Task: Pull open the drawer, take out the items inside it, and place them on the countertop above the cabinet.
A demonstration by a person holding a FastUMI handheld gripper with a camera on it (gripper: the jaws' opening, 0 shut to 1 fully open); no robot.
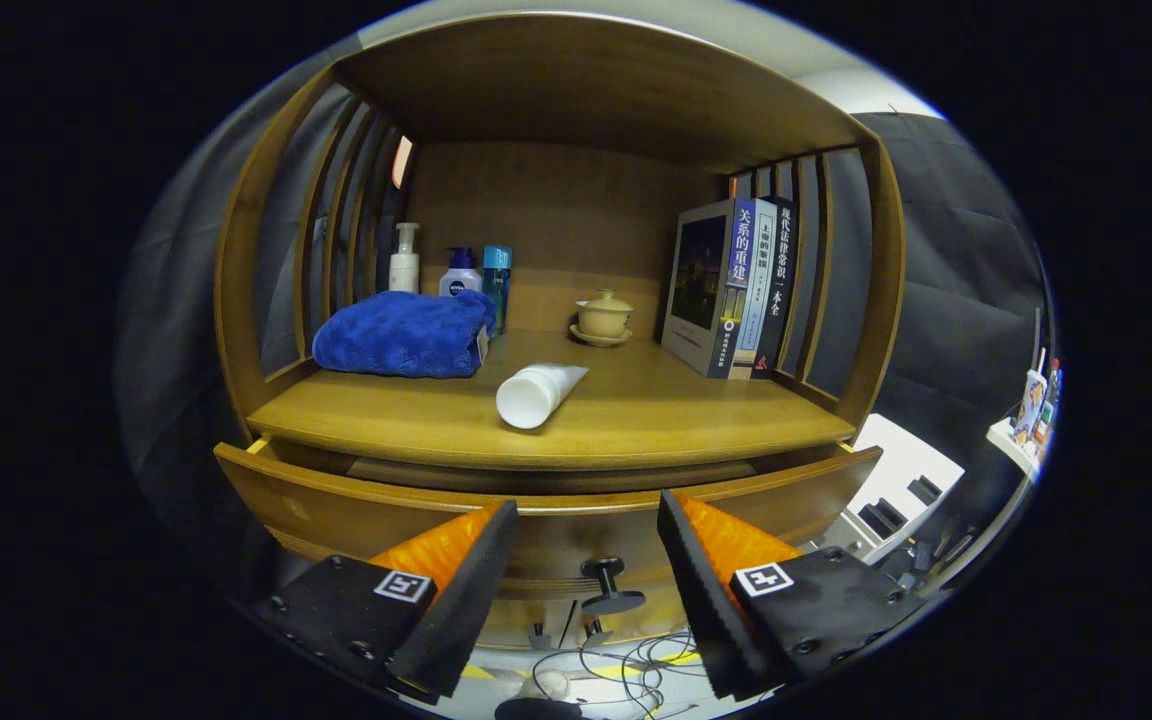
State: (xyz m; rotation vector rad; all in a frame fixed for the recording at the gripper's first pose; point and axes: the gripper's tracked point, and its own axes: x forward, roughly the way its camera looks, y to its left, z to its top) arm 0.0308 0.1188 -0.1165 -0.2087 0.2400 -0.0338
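Observation:
A wooden cabinet has its drawer (336,510) pulled partly out below the countertop (636,420). The drawer's dark knob (604,572) sits on its front, low between my fingers. My gripper (588,520) is open, with nothing between the fingers, held just in front of the drawer's front panel. A white tube (536,392) lies on the countertop near its front edge, beyond the fingers. The drawer's inside is mostly hidden; only a narrow dark gap under the countertop shows.
On the countertop a folded blue towel (406,335) lies at the left with bottles (451,270) behind it. A lidded tea bowl (603,318) stands at the back and upright books (736,290) at the right. Cables (626,660) lie on the floor below.

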